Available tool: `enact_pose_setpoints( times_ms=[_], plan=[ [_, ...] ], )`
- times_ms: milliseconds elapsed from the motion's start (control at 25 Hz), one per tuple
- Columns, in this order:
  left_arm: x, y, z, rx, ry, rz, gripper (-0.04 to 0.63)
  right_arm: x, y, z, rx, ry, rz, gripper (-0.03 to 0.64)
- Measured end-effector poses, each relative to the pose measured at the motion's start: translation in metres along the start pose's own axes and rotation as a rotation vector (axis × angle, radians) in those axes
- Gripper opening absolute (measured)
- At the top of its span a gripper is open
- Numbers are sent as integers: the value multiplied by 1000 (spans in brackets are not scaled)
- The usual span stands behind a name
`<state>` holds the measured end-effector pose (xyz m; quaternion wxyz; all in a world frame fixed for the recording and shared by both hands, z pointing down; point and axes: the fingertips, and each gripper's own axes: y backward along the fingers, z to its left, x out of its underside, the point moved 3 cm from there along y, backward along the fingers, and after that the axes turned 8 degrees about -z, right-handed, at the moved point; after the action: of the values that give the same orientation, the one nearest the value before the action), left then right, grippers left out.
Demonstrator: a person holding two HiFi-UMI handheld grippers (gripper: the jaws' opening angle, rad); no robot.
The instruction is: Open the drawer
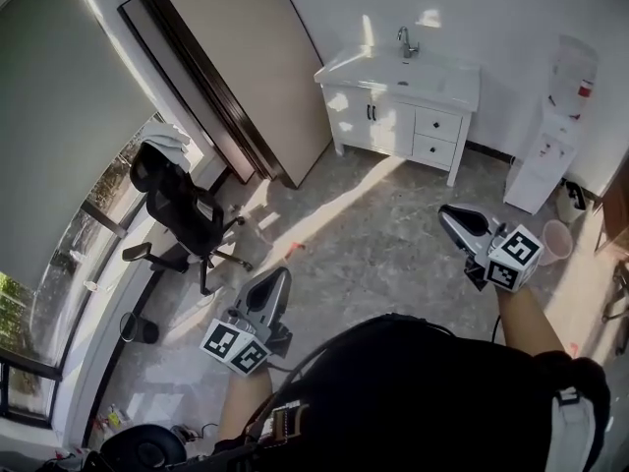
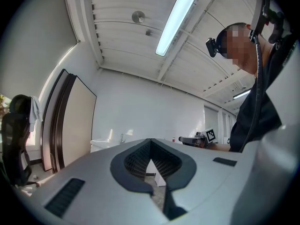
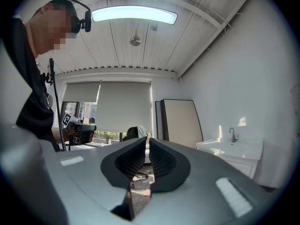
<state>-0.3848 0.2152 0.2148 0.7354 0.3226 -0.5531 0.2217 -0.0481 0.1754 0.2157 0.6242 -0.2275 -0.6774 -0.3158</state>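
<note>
- Standing well apart from the drawer [image 1: 438, 124], the person faces the white cabinet [image 1: 356, 116] at 12 o'clock across open floor. The drawer is in the cabinet's right half, above a lower drawer [image 1: 432, 150], and both are closed.
- The left tool [image 1: 279, 281] is pressed together at the tips and holds nothing. The right tool [image 1: 449, 214] is closed to a thin slit and is also empty.
- A likely slip is arriving with the tool closed. It would then bump the small knob instead of spreading around it.
- Another is picking the wrong pull, since the cabinet doors [image 1: 371, 113] have dark handles just beside the drawers at 9 o'clock.
- A small knob may also slide out of the pads if the pull comes at an angle.
- The pale bucket [image 1: 556, 241] at 3 o'clock of the right tool could be knocked on the way over.
- Both drawers are closed, so their contents are hidden.
- The sink [image 1: 408, 67] on top looks bare.
- The bottle [image 1: 572, 72] tops the water cooler [image 1: 541, 160] at 2 o'clock, and its fill is unclear.
- I cannot tell what is inside the bucket.
</note>
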Motion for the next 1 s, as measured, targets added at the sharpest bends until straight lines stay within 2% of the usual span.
enact_pose_setpoints(
  times_ms=[240,440,600,760,1000],
  plan=[
    [-7,17,64,-39,5,-1,0,14,-69,9,-29,-4,21,8],
    [-1,7,93,-79,12,7,0,24,-104,-15,-55,-21,24,8],
    [5,-20,112,-114,6,16,0,33,-132,-50,-89,-43,18,8],
    [11,-68,126,-146,-11,13,0,42,-158,-103,-129,-61,17,8],
    [8,-151,135,-175,-36,-17,0,27,-190,-189,-194,-53,2,8]
  ],
)
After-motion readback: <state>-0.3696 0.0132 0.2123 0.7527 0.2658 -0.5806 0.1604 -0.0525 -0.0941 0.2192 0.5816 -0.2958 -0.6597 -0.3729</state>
